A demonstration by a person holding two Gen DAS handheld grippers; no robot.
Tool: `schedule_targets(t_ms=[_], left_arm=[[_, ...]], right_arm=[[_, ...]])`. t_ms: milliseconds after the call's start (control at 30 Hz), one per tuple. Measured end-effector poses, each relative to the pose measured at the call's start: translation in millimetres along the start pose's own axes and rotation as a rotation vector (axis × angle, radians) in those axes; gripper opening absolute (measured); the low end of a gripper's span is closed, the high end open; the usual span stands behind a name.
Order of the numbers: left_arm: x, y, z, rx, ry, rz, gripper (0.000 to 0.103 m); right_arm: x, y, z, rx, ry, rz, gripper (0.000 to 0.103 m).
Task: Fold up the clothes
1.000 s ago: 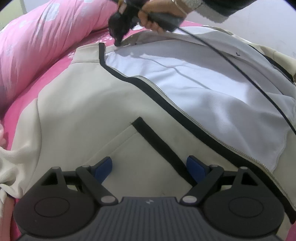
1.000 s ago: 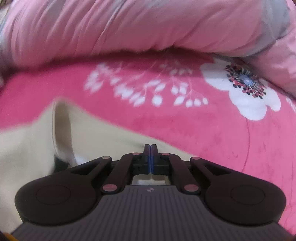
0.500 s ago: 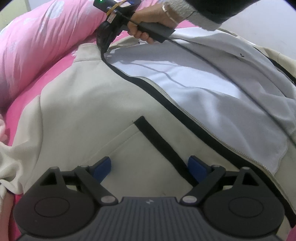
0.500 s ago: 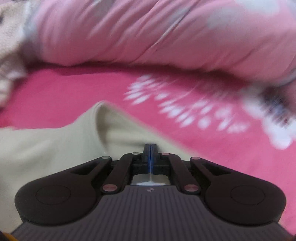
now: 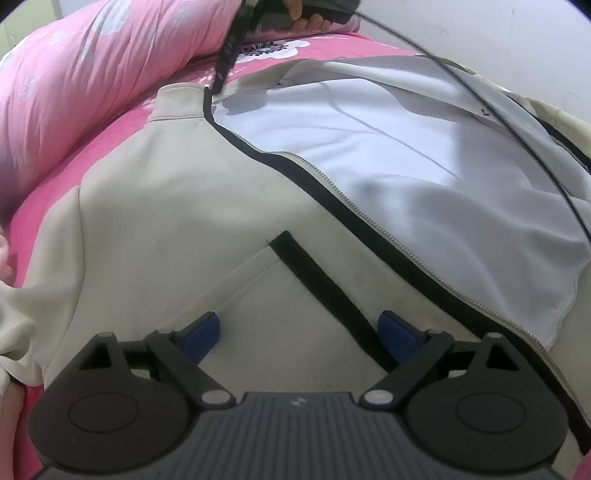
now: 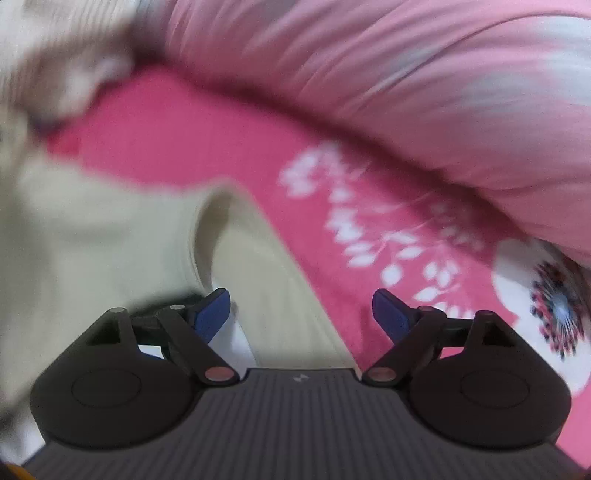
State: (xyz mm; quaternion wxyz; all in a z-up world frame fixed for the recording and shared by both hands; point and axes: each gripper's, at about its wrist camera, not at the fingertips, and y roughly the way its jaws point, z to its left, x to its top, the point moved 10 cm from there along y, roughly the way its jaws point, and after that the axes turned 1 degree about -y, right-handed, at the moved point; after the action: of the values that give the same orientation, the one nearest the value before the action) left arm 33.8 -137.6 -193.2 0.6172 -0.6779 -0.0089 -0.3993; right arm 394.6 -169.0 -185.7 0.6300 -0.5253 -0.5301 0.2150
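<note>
Left gripper (image 5: 299, 330): its jaws are standing wide apart with nothing clamped between them; the blue pads (image 5: 202, 332) are hovering over the front panel of the jacket, not pressing on it.

Right gripper (image 6: 301, 314): its jaws have just been opening and are now standing apart; the collar edge is lying between and just below them, but the pads are not pinching it. The left wrist view is also showing this gripper (image 5: 227, 59) at the far end of the jacket, over the collar, with a person's fingers (image 5: 310, 16) wrapped round its handle.

Jacket (image 5: 177, 206): a cream zip-up jacket is lying spread open on the bed, directly under both grippers. Its black-trimmed pocket slit (image 5: 317, 280) is running between the left gripper's pads, and the zipper edge (image 5: 388, 236) is crossing diagonally just to the right of them.

Lining (image 5: 424, 155): the pale inside of the jacket is showing beyond the zipper, to the right and ahead of the left gripper.

Collar (image 6: 236, 236): it is lying ahead of the right gripper's left pad, blurred.

Cable (image 5: 517, 129): a black cable is arcing across the lining.

Bedsheet (image 6: 207, 140): a pink floral sheet is stretching ahead of the right gripper.

Duvet (image 5: 92, 85): a bunched pink duvet is lying beyond the jacket, to the left.
</note>
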Motion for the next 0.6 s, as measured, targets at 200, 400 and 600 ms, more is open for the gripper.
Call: schedule_targets(t_ms=[200,400,600], left_arm=[[0,0,0,0.007,-0.002,0.0,0.095],[0,1,1,0.008,-0.003,0.0,0.096],[0,0,0,0.013,-0.005,0.002,0.096]], right_arm=[[1,20,16,0.015,-0.11,0.129,0.052],[14,-8,39,-0.182,-0.212,0.066,0.0],[19,-21,9,-0.406,-0.226,0.009,0.0]])
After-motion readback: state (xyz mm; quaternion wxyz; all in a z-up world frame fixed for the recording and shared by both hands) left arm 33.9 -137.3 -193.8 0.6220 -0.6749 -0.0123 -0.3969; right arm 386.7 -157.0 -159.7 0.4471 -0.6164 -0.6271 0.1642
